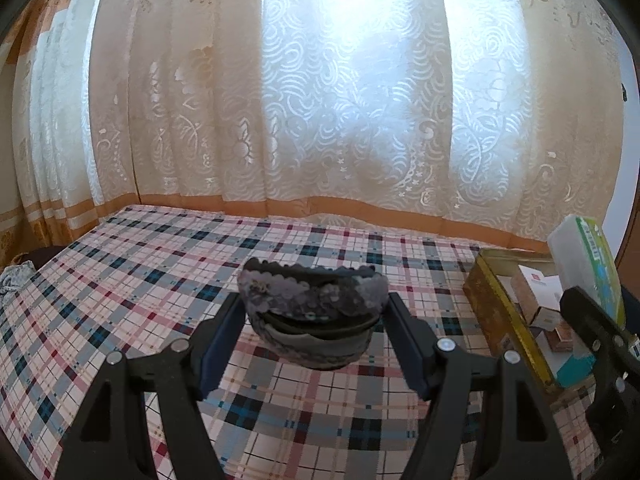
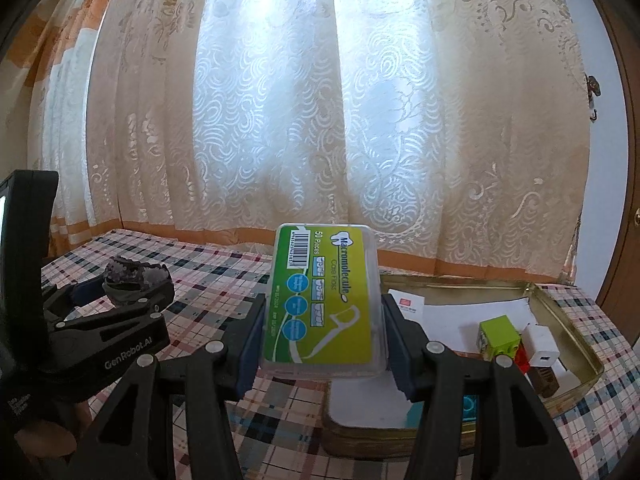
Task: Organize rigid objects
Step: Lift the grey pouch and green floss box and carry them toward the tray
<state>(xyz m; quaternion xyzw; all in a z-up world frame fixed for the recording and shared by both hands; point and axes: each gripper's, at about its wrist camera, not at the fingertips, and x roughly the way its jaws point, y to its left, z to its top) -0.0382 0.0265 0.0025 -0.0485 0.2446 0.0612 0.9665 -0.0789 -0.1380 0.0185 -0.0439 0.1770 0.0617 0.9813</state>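
Above the plaid-covered bed (image 1: pixel 140 280), the left hand-held gripper (image 1: pixel 314 320) clamps a sequinned headband (image 1: pixel 312 300) while the right hand-held gripper (image 2: pixel 322 332) clamps a floss box (image 2: pixel 324 300) at the tin's (image 2: pixel 576 388) near-left edge. Packing is underway; next, seemingly, lowering the box inside.

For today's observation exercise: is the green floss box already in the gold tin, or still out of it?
Out. The floss box is raised above the tin, clamped between the right tool's fingers; the tin's floor shows beneath it.
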